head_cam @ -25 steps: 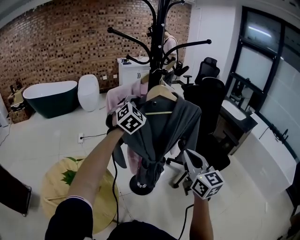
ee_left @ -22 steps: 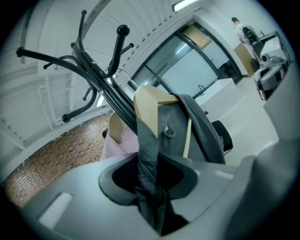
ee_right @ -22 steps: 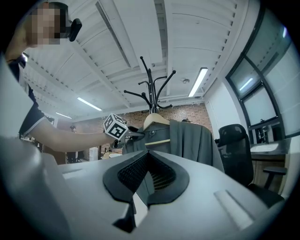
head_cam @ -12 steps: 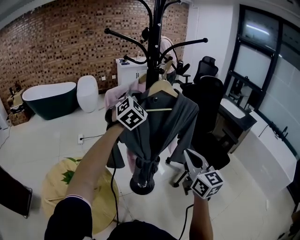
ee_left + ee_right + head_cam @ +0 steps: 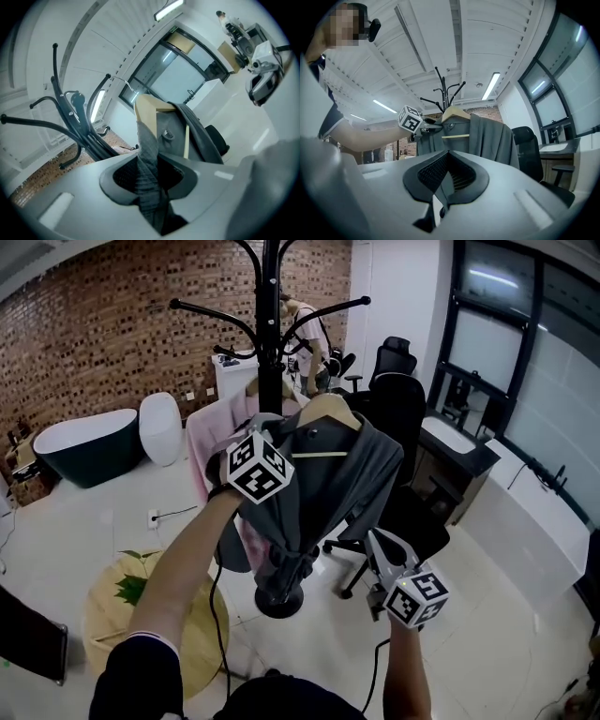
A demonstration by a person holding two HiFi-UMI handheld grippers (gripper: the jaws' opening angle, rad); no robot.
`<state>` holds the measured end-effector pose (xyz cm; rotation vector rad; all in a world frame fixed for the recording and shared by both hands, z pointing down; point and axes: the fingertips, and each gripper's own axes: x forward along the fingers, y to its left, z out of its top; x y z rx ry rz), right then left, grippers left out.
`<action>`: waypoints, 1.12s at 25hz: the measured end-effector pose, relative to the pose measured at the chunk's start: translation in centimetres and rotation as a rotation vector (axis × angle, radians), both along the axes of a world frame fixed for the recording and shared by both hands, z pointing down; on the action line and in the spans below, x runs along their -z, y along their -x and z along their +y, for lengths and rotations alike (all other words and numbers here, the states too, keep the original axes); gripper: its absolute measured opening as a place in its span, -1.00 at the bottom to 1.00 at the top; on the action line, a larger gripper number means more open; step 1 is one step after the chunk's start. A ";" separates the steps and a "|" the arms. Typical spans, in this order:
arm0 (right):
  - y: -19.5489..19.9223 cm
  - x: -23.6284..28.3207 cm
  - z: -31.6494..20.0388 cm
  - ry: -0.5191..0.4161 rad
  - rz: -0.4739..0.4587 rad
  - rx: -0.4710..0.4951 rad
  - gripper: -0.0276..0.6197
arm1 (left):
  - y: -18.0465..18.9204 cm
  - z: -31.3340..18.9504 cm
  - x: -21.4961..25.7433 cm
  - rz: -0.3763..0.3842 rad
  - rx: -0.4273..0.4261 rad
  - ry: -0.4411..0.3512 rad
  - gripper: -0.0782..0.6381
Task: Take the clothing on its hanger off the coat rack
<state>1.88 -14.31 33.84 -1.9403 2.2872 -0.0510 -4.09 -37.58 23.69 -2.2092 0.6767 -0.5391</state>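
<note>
A grey garment (image 5: 323,488) hangs on a wooden hanger (image 5: 328,412), just right of the black coat rack (image 5: 270,343) and apart from its arms. My left gripper (image 5: 270,435) is shut on the garment's shoulder cloth and the hanger end under it. In the left gripper view the grey cloth (image 5: 149,154) is pinched between the jaws, the hanger (image 5: 146,115) rises beyond them and the coat rack (image 5: 70,126) stands off to the left. My right gripper (image 5: 377,542) is low at the right, shut and empty, and faces the garment (image 5: 487,136) from a distance.
A pink garment (image 5: 208,437) still hangs on the rack. Black office chairs (image 5: 398,418) stand close behind the grey garment, beside a desk (image 5: 459,442). A dark bathtub (image 5: 75,442) is at the left wall and a round mat (image 5: 112,606) lies on the floor at lower left.
The grey garment and its hanger have come away from the rack's pole to the right, carried by my left gripper. The rack now stands further left in view.
</note>
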 end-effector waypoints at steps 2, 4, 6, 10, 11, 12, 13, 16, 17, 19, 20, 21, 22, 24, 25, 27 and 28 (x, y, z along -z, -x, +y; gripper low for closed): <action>-1.2 0.0 1.5 0.000 -0.003 -0.018 -0.91 | -1.2 1.9 0.0 0.009 -0.025 0.006 -0.50; -2.6 0.0 3.3 0.000 -0.009 -0.040 -0.91 | -2.8 4.0 0.0 0.015 -0.051 0.019 -0.50; -4.6 -0.2 5.8 0.001 -0.017 -0.064 -0.91 | -5.3 6.4 -0.2 0.020 -0.078 0.039 -0.50; -8.8 -0.7 10.5 0.000 -0.031 -0.118 -0.91 | -10.7 10.7 -0.6 0.035 -0.127 0.078 -0.50; -9.2 -0.8 10.9 0.000 -0.035 -0.135 -0.91 | -11.5 11.1 -0.7 0.040 -0.145 0.089 -0.50; -9.2 -0.9 11.1 0.001 -0.039 -0.152 -0.91 | -12.0 11.2 -0.8 0.042 -0.165 0.102 -0.50; -9.1 -1.1 11.3 0.001 -0.041 -0.169 -0.91 | -12.5 11.4 -1.0 0.043 -0.186 0.115 -0.50; -10.8 -1.1 13.2 -0.004 -0.047 -0.234 -0.91 | -16.2 13.2 -1.1 0.043 -0.258 0.141 -0.50; -12.0 -1.1 14.2 -0.009 -0.051 -0.259 -0.91 | -18.0 14.3 -0.9 0.042 -0.284 0.144 -0.50; -14.3 -1.2 15.8 -0.013 -0.060 -0.304 -0.91 | -21.7 16.3 -0.7 0.036 -0.337 0.150 -0.50; -15.2 -1.3 16.3 -0.014 -0.062 -0.323 -0.91 | -23.3 17.1 -0.6 0.034 -0.361 0.154 -0.50; -16.1 -1.4 16.7 -0.015 -0.063 -0.342 -0.91 | -24.8 17.7 -0.3 0.033 -0.386 0.155 -0.50; -16.9 -1.4 16.9 -0.017 -0.062 -0.361 -0.91 | -26.3 18.2 0.0 0.035 -0.409 0.155 -0.50; -18.7 -1.5 17.1 -0.018 -0.056 -0.397 -0.91 | -29.2 18.9 0.8 0.043 -0.454 0.151 -0.50; -19.6 -1.6 17.0 -0.016 -0.053 -0.414 -0.91 | -30.6 19.0 1.0 0.045 -0.475 0.150 -0.50; -21.5 -1.9 16.6 -0.014 -0.047 -0.445 -0.91 | -33.3 19.0 1.4 0.045 -0.510 0.152 -0.50; -22.7 -2.0 16.3 -0.017 -0.045 -0.460 -0.91 | -34.7 18.9 1.6 0.045 -0.527 0.153 -0.50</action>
